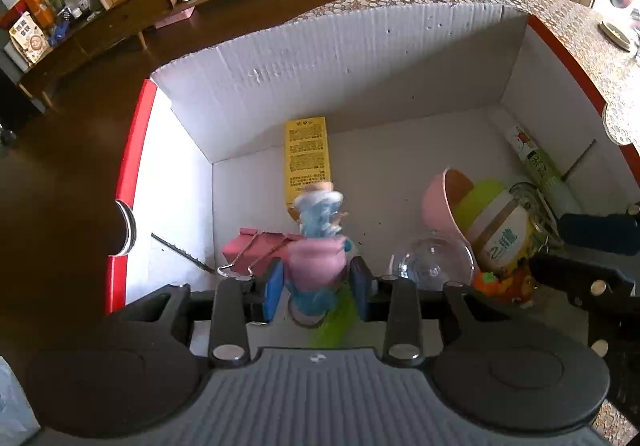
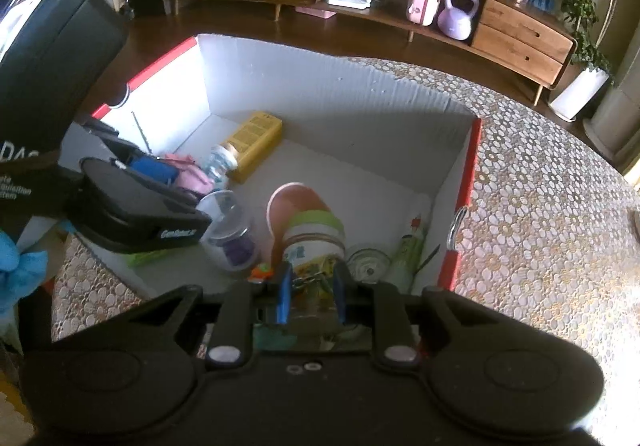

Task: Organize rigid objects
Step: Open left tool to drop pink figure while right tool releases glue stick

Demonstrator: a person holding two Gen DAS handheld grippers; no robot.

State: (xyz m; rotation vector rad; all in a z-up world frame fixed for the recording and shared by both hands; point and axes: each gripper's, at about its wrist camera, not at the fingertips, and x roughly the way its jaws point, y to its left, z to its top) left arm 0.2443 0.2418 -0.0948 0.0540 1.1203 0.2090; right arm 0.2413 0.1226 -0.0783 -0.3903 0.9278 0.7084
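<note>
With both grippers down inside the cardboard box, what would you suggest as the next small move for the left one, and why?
Probably open the left gripper a little wider and lift away. The pink and blue figurine already sits low inside the cardboard box, beside the pink binder clip, so it seems placed.

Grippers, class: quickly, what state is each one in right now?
Left gripper: figurine between its pads; grip cannot be told.
Right gripper: closed on the glass jar.
</note>
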